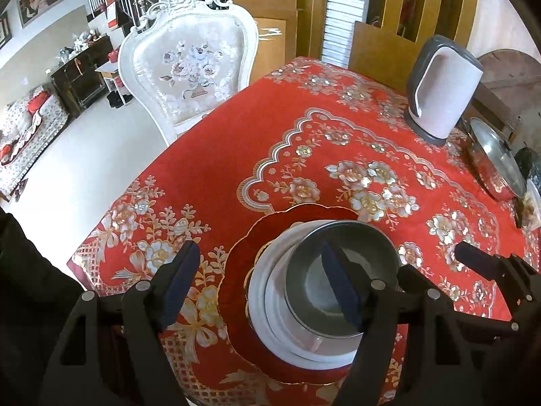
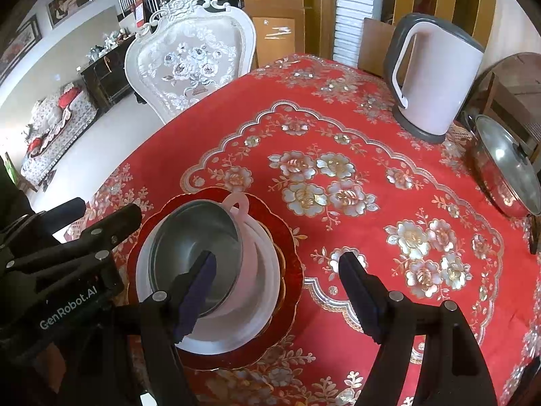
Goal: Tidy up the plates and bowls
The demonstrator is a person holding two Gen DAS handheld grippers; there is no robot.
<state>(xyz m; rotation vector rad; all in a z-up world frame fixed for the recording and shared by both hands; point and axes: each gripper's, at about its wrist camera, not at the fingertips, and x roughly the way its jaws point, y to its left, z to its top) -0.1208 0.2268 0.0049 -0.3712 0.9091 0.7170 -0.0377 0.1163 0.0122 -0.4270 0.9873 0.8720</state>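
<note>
Both grippers gape wide and hold nothing. The left gripper (image 1: 260, 282) and right gripper (image 2: 280, 291) each hang 1 finger over the metal bowl (image 1: 341, 270), seemingly not touching. It tops stacked plates (image 1: 236, 304).

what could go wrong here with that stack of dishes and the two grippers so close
1. The metal bowl sits tilted atop the white dishes, so a nudge might slide it off.
2. The left gripper and right gripper are both open, each with one finger over the bowl; they could bump each other.
3. The red plate lies near the table edge.
</note>
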